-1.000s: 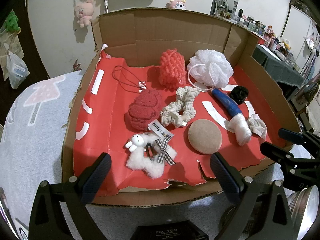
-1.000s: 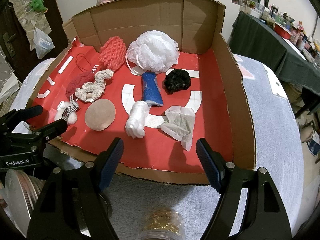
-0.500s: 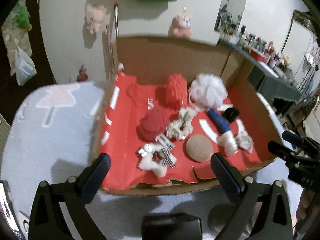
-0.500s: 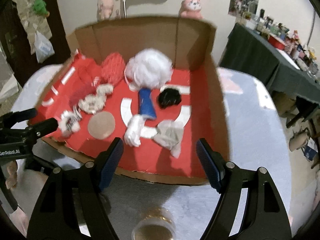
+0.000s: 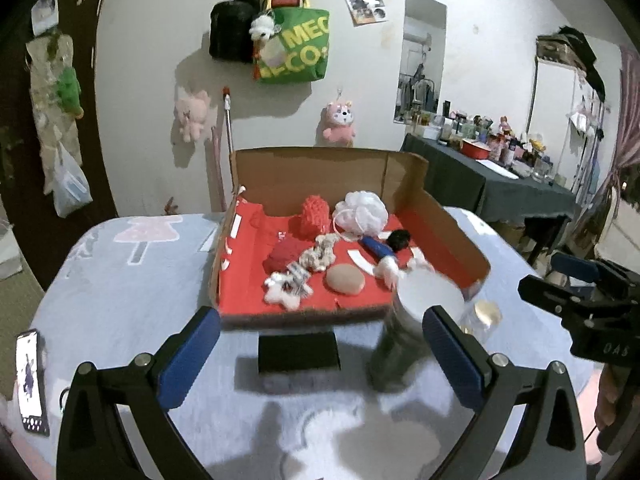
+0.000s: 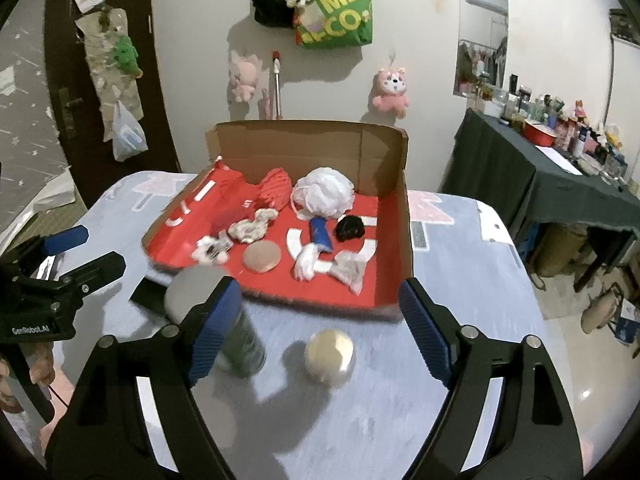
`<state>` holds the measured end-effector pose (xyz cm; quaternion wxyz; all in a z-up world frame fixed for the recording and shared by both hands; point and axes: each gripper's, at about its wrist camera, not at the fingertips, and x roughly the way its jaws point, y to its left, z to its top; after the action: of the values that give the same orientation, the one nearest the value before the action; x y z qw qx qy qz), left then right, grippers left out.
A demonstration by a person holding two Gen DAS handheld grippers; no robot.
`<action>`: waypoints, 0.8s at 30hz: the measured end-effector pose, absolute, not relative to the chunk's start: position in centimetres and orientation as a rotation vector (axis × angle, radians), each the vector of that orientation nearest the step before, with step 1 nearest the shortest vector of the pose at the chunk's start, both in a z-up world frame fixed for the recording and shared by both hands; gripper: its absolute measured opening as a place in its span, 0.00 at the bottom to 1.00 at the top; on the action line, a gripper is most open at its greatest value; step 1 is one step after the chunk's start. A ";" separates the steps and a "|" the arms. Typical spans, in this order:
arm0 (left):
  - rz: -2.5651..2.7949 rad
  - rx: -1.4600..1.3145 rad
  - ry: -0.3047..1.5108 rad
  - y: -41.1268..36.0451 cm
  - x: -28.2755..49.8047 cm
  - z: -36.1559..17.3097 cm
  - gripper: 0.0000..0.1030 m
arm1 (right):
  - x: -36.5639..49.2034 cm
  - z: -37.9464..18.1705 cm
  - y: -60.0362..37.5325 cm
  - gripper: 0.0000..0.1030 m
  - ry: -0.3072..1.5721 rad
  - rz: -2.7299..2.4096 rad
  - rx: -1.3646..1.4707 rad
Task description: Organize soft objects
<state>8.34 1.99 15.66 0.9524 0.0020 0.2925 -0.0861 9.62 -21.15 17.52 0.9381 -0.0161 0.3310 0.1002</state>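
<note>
An open cardboard box [image 5: 320,156] with a red lining holds the soft things: a white bath pouf [image 5: 362,212], a red knitted piece [image 5: 316,216], a cream scrunchie [image 5: 320,256], a white plush with a checked bow [image 5: 284,290], a tan round puff [image 5: 344,278], a blue and white roll [image 5: 378,252], a black scrunchie [image 6: 350,228] and a white mesh cloth [image 6: 350,272]. My left gripper [image 5: 320,344] hangs open in front of the box, holding nothing. My right gripper [image 6: 320,320] is beside it, its jaws opening, with nothing gripped between them.
On the pale blue tablecloth in front of the box stand a tall dark tumbler with a white lid [image 5: 404,332], a gold-lidded jar [image 6: 330,354] and a black block [image 5: 298,350]. A phone [image 5: 32,380] lies at the left edge. A dark cluttered side table [image 6: 560,176] stands to the right.
Both grippers have drawn back and up from the box, which now looks smaller. The tumbler, jar and black block have come into view. The right jaws stand wider.
</note>
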 end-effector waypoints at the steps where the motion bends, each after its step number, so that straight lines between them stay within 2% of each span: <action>1: -0.173 0.012 0.585 1.8 7.7 15.3 1.00 | 8.8 17.0 -21.1 0.84 0.672 0.201 -0.035; 7: -0.169 -0.015 0.636 1.4 6.1 11.0 1.00 | 5.4 13.3 -20.7 0.86 0.656 0.157 -0.040; 13: -0.164 -0.032 0.740 0.9 6.8 6.2 1.00 | 5.5 8.9 -20.8 0.86 0.716 0.138 -0.027; 24: -0.087 0.004 0.837 0.3 7.9 2.0 1.00 | 6.7 3.1 -20.7 0.86 0.818 0.103 -0.026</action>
<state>7.88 0.33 1.95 0.9127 0.0020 0.4064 -0.0420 6.74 -20.69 3.12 0.9162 -0.0124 0.3974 0.0501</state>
